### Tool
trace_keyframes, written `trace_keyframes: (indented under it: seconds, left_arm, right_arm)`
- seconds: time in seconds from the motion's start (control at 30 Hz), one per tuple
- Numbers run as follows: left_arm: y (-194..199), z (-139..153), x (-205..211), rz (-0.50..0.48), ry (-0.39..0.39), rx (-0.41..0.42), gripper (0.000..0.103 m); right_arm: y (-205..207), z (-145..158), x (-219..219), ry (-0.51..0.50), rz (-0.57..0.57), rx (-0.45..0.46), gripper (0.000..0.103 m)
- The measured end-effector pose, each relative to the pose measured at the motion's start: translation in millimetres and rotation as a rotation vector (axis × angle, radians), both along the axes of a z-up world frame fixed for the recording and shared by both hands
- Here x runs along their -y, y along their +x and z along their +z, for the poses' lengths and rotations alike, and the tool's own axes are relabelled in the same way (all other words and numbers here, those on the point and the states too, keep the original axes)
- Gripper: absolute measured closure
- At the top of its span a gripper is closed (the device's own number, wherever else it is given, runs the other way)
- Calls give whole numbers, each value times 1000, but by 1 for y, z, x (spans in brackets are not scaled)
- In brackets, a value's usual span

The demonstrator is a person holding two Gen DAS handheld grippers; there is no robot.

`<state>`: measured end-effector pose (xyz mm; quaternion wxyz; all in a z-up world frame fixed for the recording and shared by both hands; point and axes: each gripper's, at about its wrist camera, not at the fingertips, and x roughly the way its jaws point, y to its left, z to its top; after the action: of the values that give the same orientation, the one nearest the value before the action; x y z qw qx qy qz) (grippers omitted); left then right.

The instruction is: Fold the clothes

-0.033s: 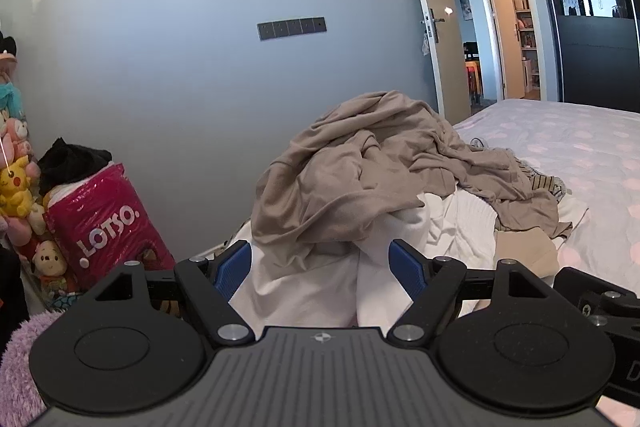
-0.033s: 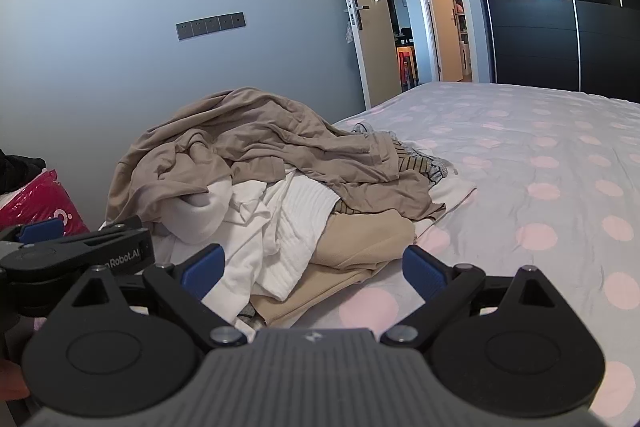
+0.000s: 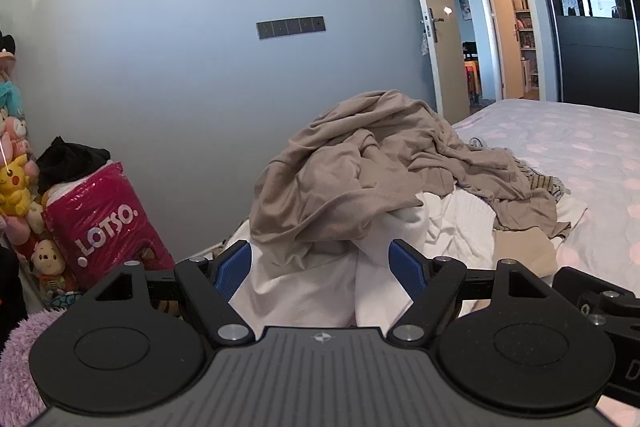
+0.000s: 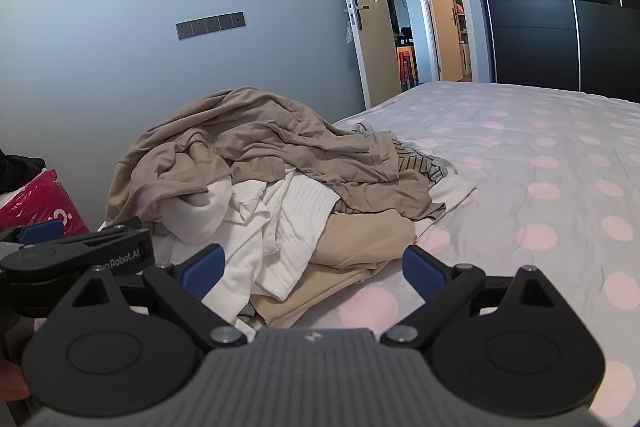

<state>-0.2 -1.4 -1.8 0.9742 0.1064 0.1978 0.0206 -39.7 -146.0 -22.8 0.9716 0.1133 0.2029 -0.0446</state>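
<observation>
A heap of clothes lies at the bed's edge by the wall. On top is a taupe garment (image 3: 360, 163) (image 4: 248, 143). Under it are white garments (image 3: 320, 283) (image 4: 280, 223), a beige folded piece (image 4: 360, 243) (image 3: 524, 247) and a striped item (image 4: 416, 159). My left gripper (image 3: 320, 265) is open, its blue pads either side of the white cloth at the heap's near end; contact is unclear. My right gripper (image 4: 312, 263) is open and empty, just short of the beige and white pieces. The left gripper also shows in the right wrist view (image 4: 72, 251).
The bed (image 4: 520, 155) with a pink-dotted sheet stretches to the right. A grey wall (image 3: 200, 67) stands behind the heap. A pink LOTSO pack (image 3: 100, 223) and plush toys (image 3: 16, 179) sit at left. An open door (image 4: 360, 7) and a dark wardrobe (image 4: 560, 27) stand beyond.
</observation>
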Motion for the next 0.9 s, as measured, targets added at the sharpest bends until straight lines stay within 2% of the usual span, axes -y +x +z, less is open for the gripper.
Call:
trace_keyframes:
  seconds: [0.13, 0.9]
  left_arm:
    - [0, -4, 3, -5, 22, 1, 28]
    - [2, -7, 3, -5, 6, -32, 28]
  right_arm:
    - [1, 0, 1, 0, 1, -5, 7]
    - [3, -8, 0, -7, -10, -23, 6]
